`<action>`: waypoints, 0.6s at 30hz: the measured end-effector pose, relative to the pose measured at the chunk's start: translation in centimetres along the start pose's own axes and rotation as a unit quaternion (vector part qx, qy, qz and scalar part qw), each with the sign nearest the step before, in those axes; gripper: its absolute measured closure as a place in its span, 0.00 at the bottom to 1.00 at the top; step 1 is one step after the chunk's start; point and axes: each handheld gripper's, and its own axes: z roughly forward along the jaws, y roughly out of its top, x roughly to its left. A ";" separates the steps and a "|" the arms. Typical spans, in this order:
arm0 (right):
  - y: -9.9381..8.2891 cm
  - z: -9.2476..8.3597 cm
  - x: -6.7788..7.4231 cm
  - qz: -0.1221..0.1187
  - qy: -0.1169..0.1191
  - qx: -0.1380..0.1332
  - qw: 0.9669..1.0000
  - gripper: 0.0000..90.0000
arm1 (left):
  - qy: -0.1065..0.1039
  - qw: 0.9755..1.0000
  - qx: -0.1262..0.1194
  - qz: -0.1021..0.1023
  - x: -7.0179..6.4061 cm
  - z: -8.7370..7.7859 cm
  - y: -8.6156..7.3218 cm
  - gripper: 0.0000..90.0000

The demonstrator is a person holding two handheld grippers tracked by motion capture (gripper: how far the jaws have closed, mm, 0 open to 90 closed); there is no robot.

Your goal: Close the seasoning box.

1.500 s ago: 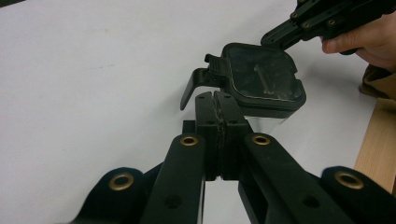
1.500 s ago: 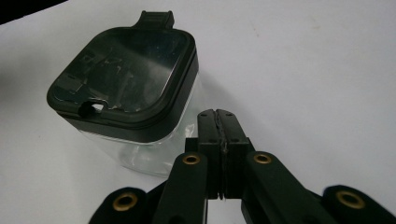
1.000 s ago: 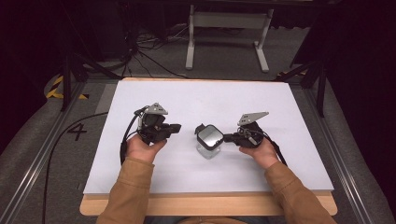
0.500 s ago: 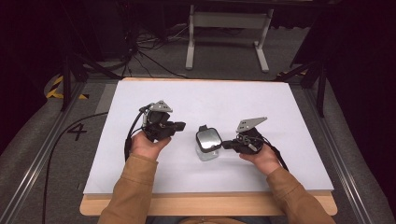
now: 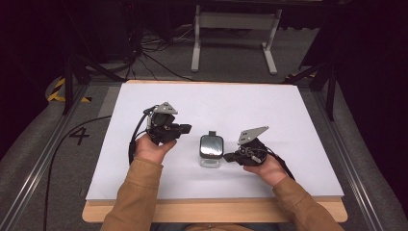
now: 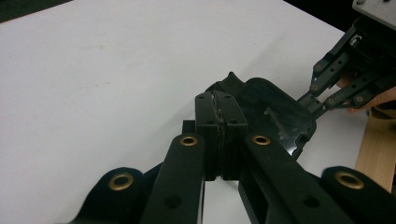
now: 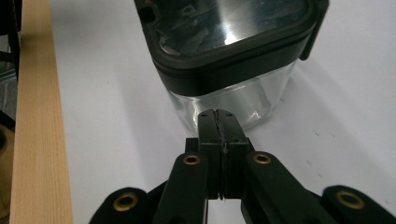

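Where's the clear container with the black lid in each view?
High view: container at table centre, between both grippers.
Left gripper view: right of centre, just beyond the shut jaws, lid facing the camera.
Right gripper view: top centre, directly ahead of the shut jaws.
Shared landmark: the white tabletop.

left gripper (image 6: 218, 135) hides container (image 6: 275, 112) near side; container lid (image 7: 233, 28) cut off at top edge.

Clear glossy container (image 5: 210, 155) (black plastic lid (image 7: 233, 32)), matt white sheet (image 5: 231, 103); pale wood table edge (image 5: 211, 211)
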 end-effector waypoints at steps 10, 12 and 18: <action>0.8 -3.3 -0.3 -0.011 -0.039 -0.034 0.999 0.96 | 0.001 1.000 -0.003 0.013 -0.1 -0.9 0.1 0.96; 1.1 -4.9 -0.5 -0.010 -0.052 -0.055 0.997 0.92 | -0.002 1.000 -0.004 0.018 -0.2 -1.3 0.2 0.94; 0.8 -8.5 -2.2 0.020 -0.090 -0.104 0.990 0.82 | 0.023 0.999 -0.002 0.036 0.1 -2.9 -0.2 0.86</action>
